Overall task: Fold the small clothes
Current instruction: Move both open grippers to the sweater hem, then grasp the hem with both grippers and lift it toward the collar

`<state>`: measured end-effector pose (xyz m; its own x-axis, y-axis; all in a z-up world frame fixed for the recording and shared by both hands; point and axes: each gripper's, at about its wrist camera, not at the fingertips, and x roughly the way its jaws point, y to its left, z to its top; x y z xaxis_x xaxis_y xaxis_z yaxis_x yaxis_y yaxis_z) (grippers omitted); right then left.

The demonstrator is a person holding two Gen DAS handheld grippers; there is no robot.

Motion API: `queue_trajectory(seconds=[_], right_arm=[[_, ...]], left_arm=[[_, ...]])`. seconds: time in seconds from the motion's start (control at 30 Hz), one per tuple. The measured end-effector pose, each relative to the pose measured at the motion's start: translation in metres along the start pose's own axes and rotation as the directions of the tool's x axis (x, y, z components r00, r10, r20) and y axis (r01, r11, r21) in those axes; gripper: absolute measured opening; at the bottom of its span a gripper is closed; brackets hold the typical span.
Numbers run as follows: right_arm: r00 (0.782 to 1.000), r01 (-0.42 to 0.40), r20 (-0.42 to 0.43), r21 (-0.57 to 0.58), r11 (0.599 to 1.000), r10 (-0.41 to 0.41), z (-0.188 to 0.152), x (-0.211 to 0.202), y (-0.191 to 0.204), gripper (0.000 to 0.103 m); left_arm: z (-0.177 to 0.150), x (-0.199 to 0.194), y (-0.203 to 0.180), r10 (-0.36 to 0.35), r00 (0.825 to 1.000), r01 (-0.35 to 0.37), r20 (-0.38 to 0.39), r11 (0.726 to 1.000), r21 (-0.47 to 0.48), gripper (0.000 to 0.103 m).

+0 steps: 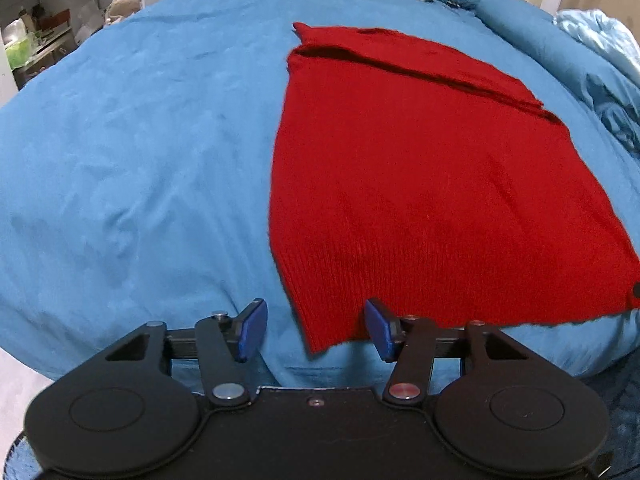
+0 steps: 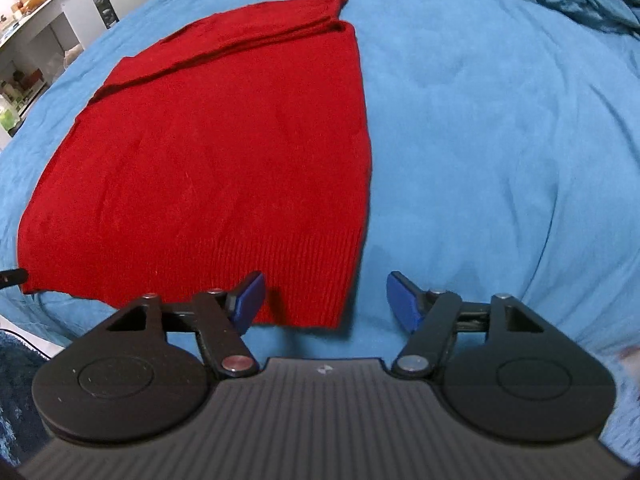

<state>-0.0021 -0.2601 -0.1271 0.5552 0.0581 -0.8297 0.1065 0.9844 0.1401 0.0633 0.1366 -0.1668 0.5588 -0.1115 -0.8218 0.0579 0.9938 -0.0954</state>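
A red knit sweater (image 1: 408, 184) lies flat on the blue bed cover (image 1: 140, 160), ribbed hem toward me, sleeves folded across its far end. My left gripper (image 1: 316, 330) is open, its jaws on either side of the hem's near left corner, just above it. The sweater also shows in the right wrist view (image 2: 216, 152). My right gripper (image 2: 326, 302) is open, its jaws on either side of the hem's near right corner. The tip of the other gripper (image 2: 12, 276) shows at the hem's left corner.
Pillows and a bunched blue duvet (image 1: 592, 68) lie at the far right of the bed. Shelves with clutter (image 1: 36, 40) stand beyond the bed's left side. A white counter (image 2: 48, 8) stands at the far left. The bed's near edge drops off below the grippers.
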Motion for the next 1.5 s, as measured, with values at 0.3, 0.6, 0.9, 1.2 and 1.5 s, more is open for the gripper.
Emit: queue_trajectory(seconds=[0.3,0.6,0.9,1.2,1.5], right_arm=[[1.0,0.007,-0.013,0.006,1.0,-0.007,-0.004,0.013,0.004,0.058],[0.999,-0.034,-0.011,0.049,0.998,0.034,-0.002,0.015,-0.003,0.026],[0.992,-0.122,0.057,0.103,0.987,0.116,0.008,-0.017,-0.015,0.02],[0.915,-0.359,0.272,0.221,0.907,0.297,0.082,-0.072,-0.039,0.02],[0.826,-0.484,0.457,0.275,0.831,0.33,0.26,-0.021,-0.044,0.02]], left_arm=[[-0.005,0.015,-0.006,0.02,1.0,-0.02,-0.006,1.0,0.01,0.046],[-0.003,0.009,-0.011,0.01,1.0,-0.01,0.013,1.0,0.008,0.006],[0.009,-0.047,-0.008,-0.058,0.991,0.061,0.124,0.998,-0.021,0.005],[0.096,-0.089,0.003,-0.152,0.941,0.187,0.303,0.978,-0.091,0.004],[0.279,-0.025,-0.016,-0.122,0.884,0.173,0.45,0.982,-0.073,0.004]])
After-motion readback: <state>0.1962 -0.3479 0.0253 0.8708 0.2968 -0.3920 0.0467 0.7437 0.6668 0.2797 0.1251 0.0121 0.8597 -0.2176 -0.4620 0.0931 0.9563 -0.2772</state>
